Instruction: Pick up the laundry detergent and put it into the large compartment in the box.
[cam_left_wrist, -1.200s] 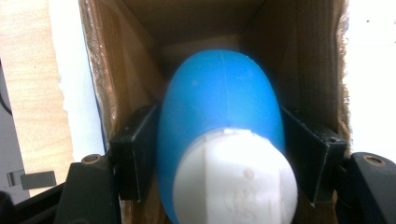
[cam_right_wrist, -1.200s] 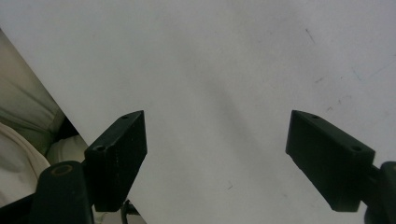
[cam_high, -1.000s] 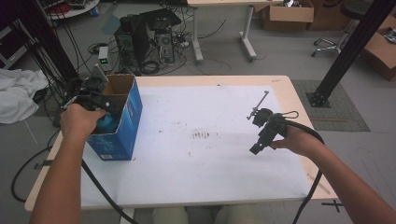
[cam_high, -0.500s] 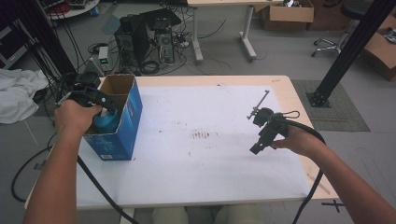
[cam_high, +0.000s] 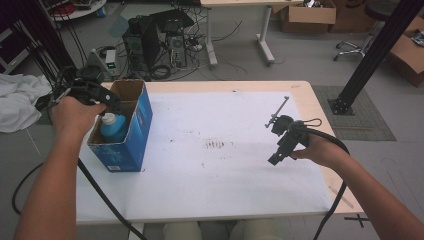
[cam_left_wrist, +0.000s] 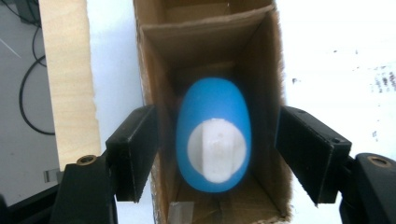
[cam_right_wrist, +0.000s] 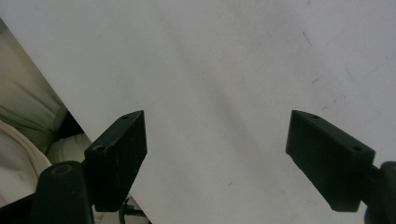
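White-covered wooden table (cam_high: 200, 165), blue box (cam_high: 131, 140) holding bottle (cam_left_wrist: 214, 135), both grippers' fingers released, computers and cables on grey floor (cam_high: 300, 55)

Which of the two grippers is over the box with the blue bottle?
The left gripper, open above the blue box and the blue bottle; the right gripper hovers over bare table.

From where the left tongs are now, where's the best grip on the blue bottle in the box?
Probably the white cap or the neck just below it, coming straight down from above. The blue bottle stands upright in the cardboard box, whose walls close in on its body, so only the top is reachable. The left tongs hang open above it, jaws outside the box walls, so they must narrow first.
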